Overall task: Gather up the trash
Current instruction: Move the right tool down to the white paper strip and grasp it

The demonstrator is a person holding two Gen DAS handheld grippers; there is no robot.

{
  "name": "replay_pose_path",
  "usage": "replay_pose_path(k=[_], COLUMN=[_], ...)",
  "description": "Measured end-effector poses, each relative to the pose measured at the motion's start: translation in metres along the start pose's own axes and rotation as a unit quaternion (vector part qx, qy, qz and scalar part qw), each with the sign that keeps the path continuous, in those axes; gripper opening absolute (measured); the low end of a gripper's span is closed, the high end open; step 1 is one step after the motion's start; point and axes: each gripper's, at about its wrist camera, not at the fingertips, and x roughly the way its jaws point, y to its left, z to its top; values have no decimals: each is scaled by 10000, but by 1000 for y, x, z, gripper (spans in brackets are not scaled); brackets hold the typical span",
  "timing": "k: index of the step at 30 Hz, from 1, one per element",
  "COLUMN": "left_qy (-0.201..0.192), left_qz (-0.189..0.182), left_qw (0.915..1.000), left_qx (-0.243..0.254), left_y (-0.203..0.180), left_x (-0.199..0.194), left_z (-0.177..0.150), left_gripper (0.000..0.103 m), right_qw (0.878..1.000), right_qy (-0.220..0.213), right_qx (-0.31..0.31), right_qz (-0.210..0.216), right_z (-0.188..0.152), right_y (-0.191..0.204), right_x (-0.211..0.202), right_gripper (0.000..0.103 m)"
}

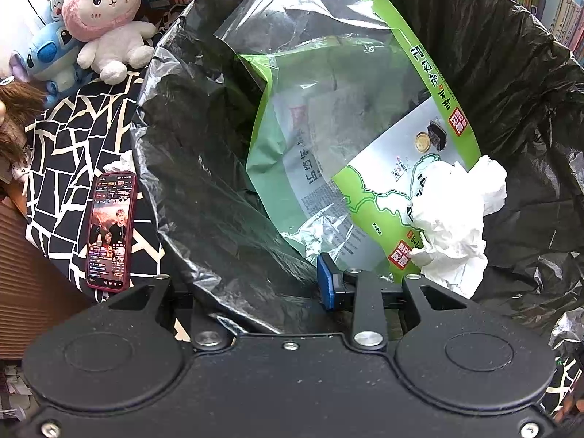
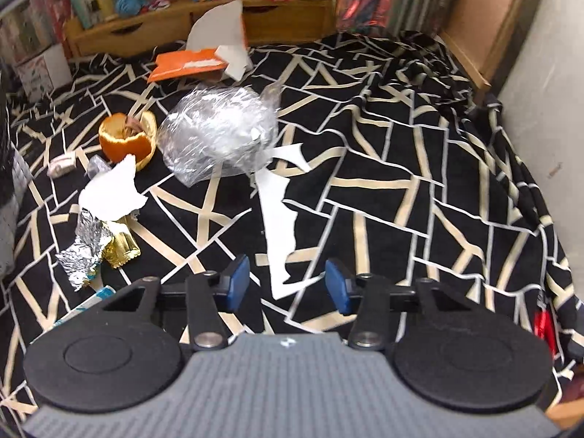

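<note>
The left gripper [image 1: 359, 284] is held over the mouth of a bin lined with a black trash bag [image 1: 511, 73], and its fingers are clenched on the lower edge of a green and clear snack wrapper [image 1: 328, 116] that stands up inside the bag; only one blue pad [image 1: 327, 286] is seen, the other being hidden behind the wrapper and a crumpled white tissue [image 1: 456, 219] lying against it. The bottom of the bag is lost in shadow. Beside the bin, a phone [image 1: 109, 231] with a lit screen lies on the patterned bedspread [image 1: 54, 153], with plush toys [image 1: 106, 18] behind it. In the right wrist view, the right gripper [image 2: 288, 284] is held with its fingers released and apart over a long torn strip of white paper [image 2: 277, 226], which lies on the bed between them (whether the pads touch it cannot be told). Further off are scattered a ball of clear plastic film [image 2: 219, 138], an orange peel [image 2: 126, 138], another paper scrap [image 2: 109, 193], foil wrappers [image 2: 91, 248] and an orange box [image 2: 186, 64], partly blurred; a blue-and-white item at the lower left is cut off by the gripper body.
</note>
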Motion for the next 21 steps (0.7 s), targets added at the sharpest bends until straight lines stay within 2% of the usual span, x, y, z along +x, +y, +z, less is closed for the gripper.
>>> replay_pose_path(k=[5,9,11,12,13,15,21], left_qy=[8,5,16,21,20,15,20], left_qz=[53,104,118,119,122,127,60], left_qw=[10000,9999,9999,9999,9999,9999,10000], left_qx=[13,30,18,9,3,7,-17], left_y=[0,-1,-1,-1,-1,-1,0], left_x=[0,-1,-1,-1,-1,-1,-1], left_z=[-1,-1,-1,-1,-1,-1,0], left_gripper=[32,33,33,33,33,33,33], right_qw=[9999,9997,9999,9999,9999,9997,9994], right_qy=[-80,61,-2,-11,2,18,44], right_qx=[-95,-199,-140,-116,-107,-225,-329], right_qz=[-65,-99,-84,-66,-4,29,124], right_z=[8,15,15,16,16,16,11], right_y=[10,13,12,12,12,15,18], right_x=[22,46,52,52,52,50,37], right_gripper=[59,55,57,50,36,26,26])
